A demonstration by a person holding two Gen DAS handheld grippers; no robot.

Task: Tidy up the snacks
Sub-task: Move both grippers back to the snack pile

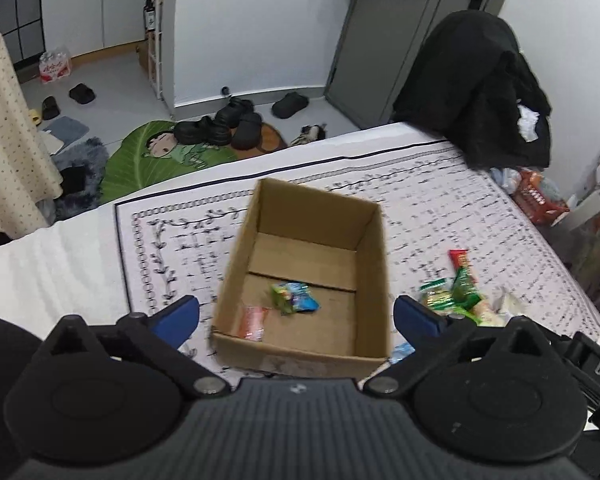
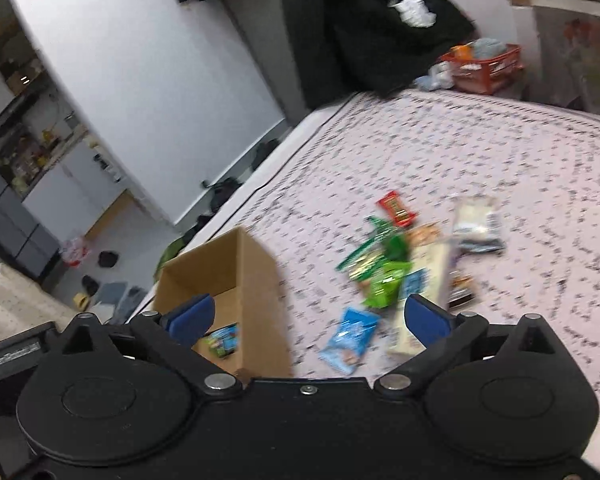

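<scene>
An open cardboard box [image 1: 374, 240] [image 2: 256, 276] stands on the patterned tablecloth. Inside it lie a green-and-blue snack packet [image 1: 294, 298] [image 2: 222, 340] and an orange packet [image 1: 252, 322]. My left gripper [image 1: 296, 314] hovers open above the box's near wall, nothing between its blue fingertips. To the right of the box lies a pile of snacks [image 2: 404, 264] [image 1: 458, 296]: green packets, a red bar [image 2: 396, 210], a white pouch [image 2: 478, 222], a blue packet [image 2: 350, 338]. My right gripper [image 2: 308, 318] is open and empty, above the gap between the box and the pile.
A black jacket [image 1: 480, 92] [image 2: 372, 24] hangs over a chair at the table's far side. A red basket [image 2: 484, 66] stands beyond the table. Shoes [image 1: 228, 122] and a green floor mat [image 1: 148, 160] lie on the floor past the far edge.
</scene>
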